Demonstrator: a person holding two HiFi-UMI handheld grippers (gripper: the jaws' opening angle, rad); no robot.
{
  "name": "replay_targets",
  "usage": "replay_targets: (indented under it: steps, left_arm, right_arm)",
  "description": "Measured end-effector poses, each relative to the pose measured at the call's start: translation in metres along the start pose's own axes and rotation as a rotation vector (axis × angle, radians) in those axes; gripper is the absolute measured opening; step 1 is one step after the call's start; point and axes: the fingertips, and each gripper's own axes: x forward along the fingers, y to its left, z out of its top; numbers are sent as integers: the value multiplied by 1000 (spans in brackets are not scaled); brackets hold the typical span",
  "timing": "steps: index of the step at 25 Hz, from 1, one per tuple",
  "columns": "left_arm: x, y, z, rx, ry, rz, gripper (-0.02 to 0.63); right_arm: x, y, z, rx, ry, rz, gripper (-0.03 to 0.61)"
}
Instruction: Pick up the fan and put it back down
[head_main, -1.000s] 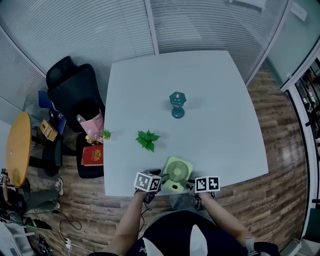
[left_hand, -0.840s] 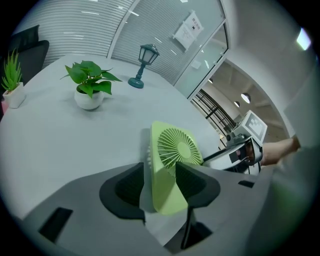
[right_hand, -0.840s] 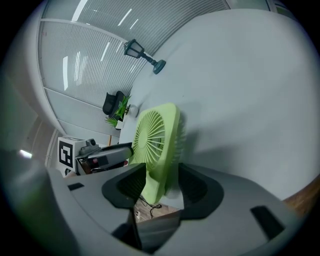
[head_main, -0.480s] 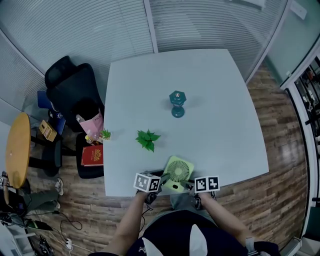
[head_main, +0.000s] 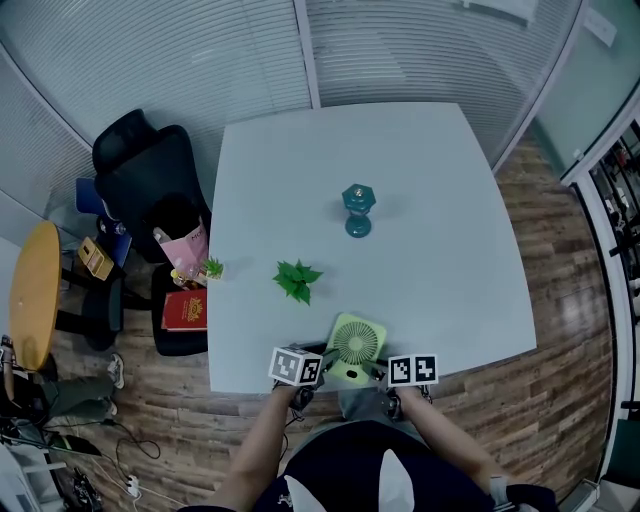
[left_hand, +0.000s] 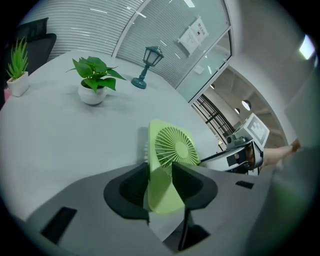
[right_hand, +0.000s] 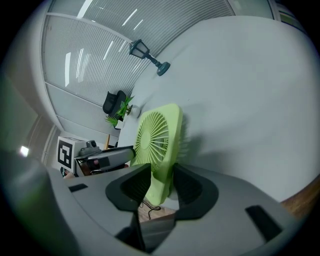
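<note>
fan (left_hand: 172, 147) bottom hidden behind left gripper (left_hand: 160, 170), same w/ right gripper (right_hand: 161, 172).

A pale grey table (head_main: 440, 250) with rounded corners is carrying four things. A light green fan (head_main: 354, 343) is standing upright at the near edge, about the middle of that edge. A leafy plant (head_main: 296, 279) in a white pot is sitting just beyond the fan, slightly left. A teal lantern-style lamp (head_main: 357, 209) is standing farther back, near the table's centre. A small spiky plant (head_main: 212, 268) in a white pot is sitting right at the left edge.
</note>
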Motion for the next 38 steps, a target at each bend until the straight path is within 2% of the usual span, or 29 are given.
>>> replay_targets:
  steps: [11, 38]
  left_arm:
    - [-4, -2, 7, -32, -22, -2, 161]
    - [-29, -18, 46, -65, -170, 19, 161]
  right_arm:
    - [-6, 4, 13, -2, -26, -3, 133]
    - [-35, 32, 55, -60, -123, 43, 132]
